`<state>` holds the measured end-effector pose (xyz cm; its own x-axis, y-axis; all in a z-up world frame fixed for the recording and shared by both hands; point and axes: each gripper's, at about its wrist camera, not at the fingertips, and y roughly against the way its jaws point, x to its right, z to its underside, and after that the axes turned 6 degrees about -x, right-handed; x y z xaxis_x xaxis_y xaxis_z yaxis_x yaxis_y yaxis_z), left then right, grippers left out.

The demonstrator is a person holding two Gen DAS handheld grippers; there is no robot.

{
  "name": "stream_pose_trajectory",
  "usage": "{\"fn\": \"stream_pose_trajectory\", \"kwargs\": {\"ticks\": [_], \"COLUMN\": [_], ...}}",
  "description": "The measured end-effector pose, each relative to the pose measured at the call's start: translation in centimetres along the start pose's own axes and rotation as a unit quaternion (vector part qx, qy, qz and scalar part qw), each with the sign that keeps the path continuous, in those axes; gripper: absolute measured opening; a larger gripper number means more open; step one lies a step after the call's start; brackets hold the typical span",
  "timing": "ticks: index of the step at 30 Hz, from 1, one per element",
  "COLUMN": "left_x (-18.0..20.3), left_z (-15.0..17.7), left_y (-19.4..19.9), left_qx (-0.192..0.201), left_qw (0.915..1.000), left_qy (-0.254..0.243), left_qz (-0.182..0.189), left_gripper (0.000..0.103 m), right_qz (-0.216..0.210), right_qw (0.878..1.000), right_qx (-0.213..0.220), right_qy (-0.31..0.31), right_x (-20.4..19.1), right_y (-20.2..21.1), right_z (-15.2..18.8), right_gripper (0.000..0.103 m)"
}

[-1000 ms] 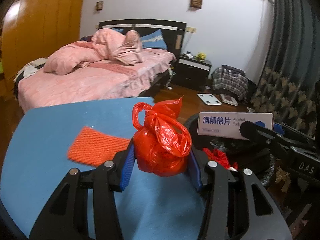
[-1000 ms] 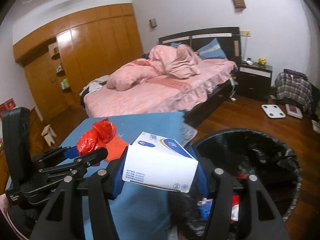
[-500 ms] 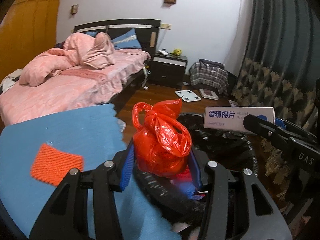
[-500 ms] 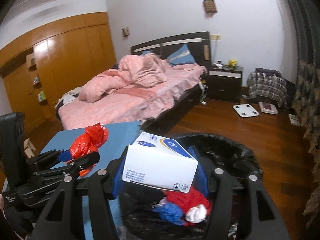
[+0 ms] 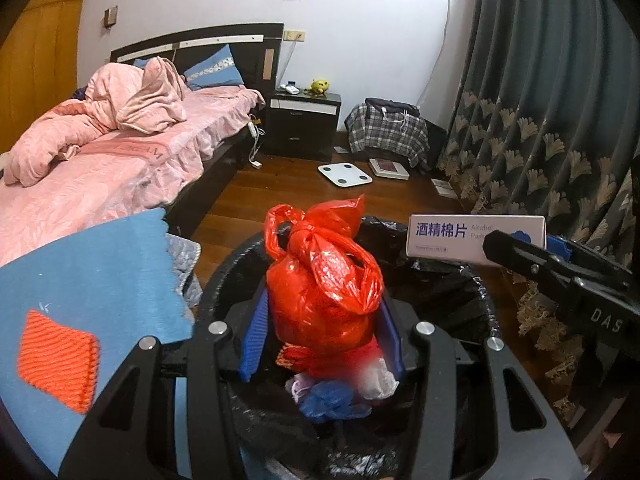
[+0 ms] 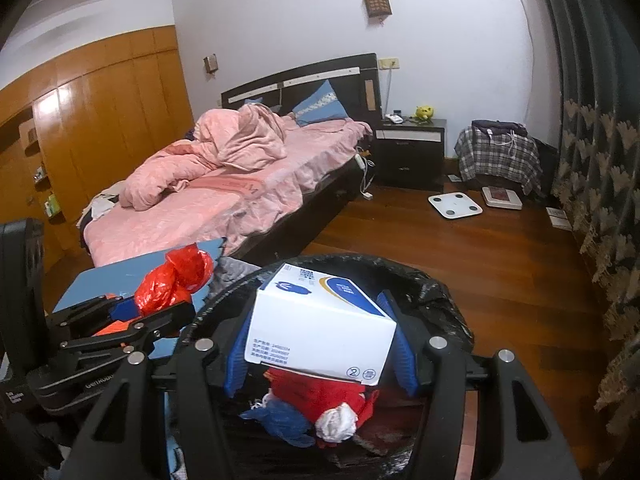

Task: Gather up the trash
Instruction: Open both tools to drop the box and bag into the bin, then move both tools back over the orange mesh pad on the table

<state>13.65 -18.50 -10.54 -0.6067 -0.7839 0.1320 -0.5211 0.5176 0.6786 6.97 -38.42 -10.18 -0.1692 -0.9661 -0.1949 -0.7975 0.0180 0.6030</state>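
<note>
The left hand-held gripper (image 5: 322,334) tilts down over the bin (image 5: 224,276), its blue pads (image 5: 256,332) clamped on the sides of one knotted red bag (image 5: 324,280), which hangs above the bin's mouth. To its right, the right hand-held gripper (image 6: 320,344) is angled down likewise and is clamped on one white box (image 6: 320,332), held tilted with a corner dipping toward the bin. In the left wrist view the box (image 5: 472,238) shows beyond the bin's far right rim, apart from the bag. Below both hand-held grippers the bin, lined with black plastic, already holds a small heap: one blue wad (image 6: 280,420), one white wad (image 6: 336,424) and red stuff (image 6: 316,392) of which I cannot count the pieces. To the left of the left hand-held gripper lies the blue counter (image 5: 92,276) with one orange pad (image 5: 56,364) on it; the counter's jagged edge stands just beside the bin's left rim. Ahead of both hand-held grippers is open wood floor (image 6: 500,272), with two scales (image 6: 456,206) lying well beyond the bin. A bed (image 6: 224,208) stands ahead to the left, one nightstand (image 6: 412,152) past it, and a curtain (image 6: 592,160) closes off the right side.
</note>
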Motion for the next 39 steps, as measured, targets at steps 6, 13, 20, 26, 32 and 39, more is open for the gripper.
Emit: {"fn": "stream_pose_trajectory", "kwargs": {"ticks": [6, 13, 20, 26, 32, 39], "left_x": [0.4, -0.3, -2.7, -5.8, -9.3, -14.5], "left_z": [-0.2, 0.2, 1.3, 3.0, 5.1, 7.6], "left_y": [-1.0, -0.1, 2.7, 5.9, 8.7, 11.9], "left_qx": [-0.008, 0.002, 0.016, 0.030, 0.036, 0.043], "left_qw": [0.9998, 0.9999, 0.9993, 0.9966, 0.9922, 0.9815], "left_qy": [-0.002, 0.005, 0.024, 0.045, 0.064, 0.104], "left_qz": [0.017, 0.009, -0.026, -0.062, -0.101, -0.155], "left_gripper": [0.067, 0.082, 0.090, 0.091, 0.091, 0.091], "right_qz": [0.014, 0.031, 0.027, 0.007, -0.023, -0.061], "right_qw": [1.000, 0.999, 0.999, 1.000, 1.000, 0.997], "right_qx": [-0.007, -0.008, 0.003, 0.003, -0.002, -0.011], "right_qy": [-0.006, -0.016, -0.020, -0.012, 0.007, 0.034], "right_x": [1.1, 1.5, 0.6, -1.9, -6.2, -11.9], "right_y": [-0.6, -0.3, 0.3, 0.3, -0.5, -2.1], "right_z": [0.4, 0.7, 0.8, 0.9, 1.2, 1.6], "right_gripper": [0.060, 0.085, 0.097, 0.097, 0.097, 0.097]}}
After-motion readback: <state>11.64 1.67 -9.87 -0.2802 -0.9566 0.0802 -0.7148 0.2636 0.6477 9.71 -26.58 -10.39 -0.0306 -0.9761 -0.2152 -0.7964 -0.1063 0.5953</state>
